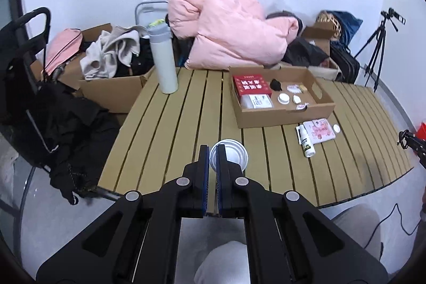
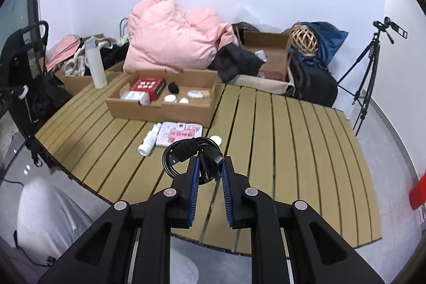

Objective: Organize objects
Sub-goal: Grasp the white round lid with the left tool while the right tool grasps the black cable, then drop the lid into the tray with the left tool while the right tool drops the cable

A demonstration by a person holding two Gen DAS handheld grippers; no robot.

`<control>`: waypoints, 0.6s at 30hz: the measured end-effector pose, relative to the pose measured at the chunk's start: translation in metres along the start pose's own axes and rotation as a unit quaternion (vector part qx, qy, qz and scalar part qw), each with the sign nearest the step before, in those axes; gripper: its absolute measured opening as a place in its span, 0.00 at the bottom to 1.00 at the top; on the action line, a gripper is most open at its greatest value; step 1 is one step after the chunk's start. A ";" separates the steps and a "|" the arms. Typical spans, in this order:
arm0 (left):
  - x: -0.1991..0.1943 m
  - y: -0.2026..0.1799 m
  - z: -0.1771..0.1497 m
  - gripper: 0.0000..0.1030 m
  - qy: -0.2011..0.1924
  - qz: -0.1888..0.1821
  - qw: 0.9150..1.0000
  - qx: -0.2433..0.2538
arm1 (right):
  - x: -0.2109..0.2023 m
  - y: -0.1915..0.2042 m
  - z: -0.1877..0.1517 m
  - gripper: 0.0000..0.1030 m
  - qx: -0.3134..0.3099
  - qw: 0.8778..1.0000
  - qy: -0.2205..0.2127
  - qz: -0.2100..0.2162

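Both of my grippers are holding something above the slatted table (image 1: 170, 124).

From my left camera, my left gripper (image 1: 212, 153) is squeezed nearly shut. It pinches the rim of a small white round lid (image 1: 235, 155), and the lid is up off the table. Past it sits an open cardboard box (image 1: 282, 113). Inside the box I see a red packet (image 1: 251, 85), a white packet (image 1: 257, 101), a black lump (image 1: 276, 85) and some small white round things. Just in front of the box lie a white spray bottle (image 1: 306, 141), a pink pouch (image 1: 320, 131) and a little white cap (image 1: 336, 128). A tall white flask (image 1: 163, 63) stands at the far left corner of the table. A big pink puffy coat (image 1: 226, 25) is heaped behind it.

From my right camera, my right gripper (image 2: 210, 164) is open only a little. Its blue pads (image 2: 193, 177) press on a coiled black cable (image 2: 191, 151) with plugs on it. The cable hangs above the table, near the pink pouch (image 2: 178, 136) and the spray bottle (image 2: 149, 141). The box (image 2: 165, 108) is farther back, to the left. A tripod (image 2: 370, 71) stands by the wall on the right.
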State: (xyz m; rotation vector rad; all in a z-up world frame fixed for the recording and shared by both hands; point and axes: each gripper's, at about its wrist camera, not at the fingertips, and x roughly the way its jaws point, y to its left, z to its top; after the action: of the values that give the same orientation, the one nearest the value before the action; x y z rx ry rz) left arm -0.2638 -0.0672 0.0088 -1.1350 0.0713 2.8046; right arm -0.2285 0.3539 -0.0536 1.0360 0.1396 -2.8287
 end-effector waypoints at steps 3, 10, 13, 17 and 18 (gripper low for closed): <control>-0.003 -0.004 0.002 0.02 -0.004 -0.001 1.000 0.001 | -0.006 0.002 0.006 0.18 0.000 1.000 -0.010 0.002; 0.018 -0.029 0.019 0.02 0.006 -0.032 0.999 0.017 | 0.011 0.011 0.015 0.18 -0.004 1.000 -0.005 0.015; 0.034 -0.047 0.034 0.02 0.015 -0.056 0.998 0.023 | 0.018 0.013 0.026 0.18 -0.013 1.000 -0.008 0.021; 0.068 -0.078 0.069 0.02 0.027 -0.111 0.993 0.029 | 0.041 0.014 0.060 0.18 -0.017 0.998 -0.018 0.052; 0.079 -0.088 0.080 0.02 0.027 -0.121 0.992 0.036 | 0.051 0.014 0.069 0.18 -0.014 0.998 -0.018 0.062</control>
State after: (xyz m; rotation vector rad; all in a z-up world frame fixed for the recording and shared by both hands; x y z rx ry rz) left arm -0.3645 0.0340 0.0106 -1.1192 0.0358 2.5389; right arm -0.3090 0.3269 -0.0348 0.9536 0.1079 -2.7242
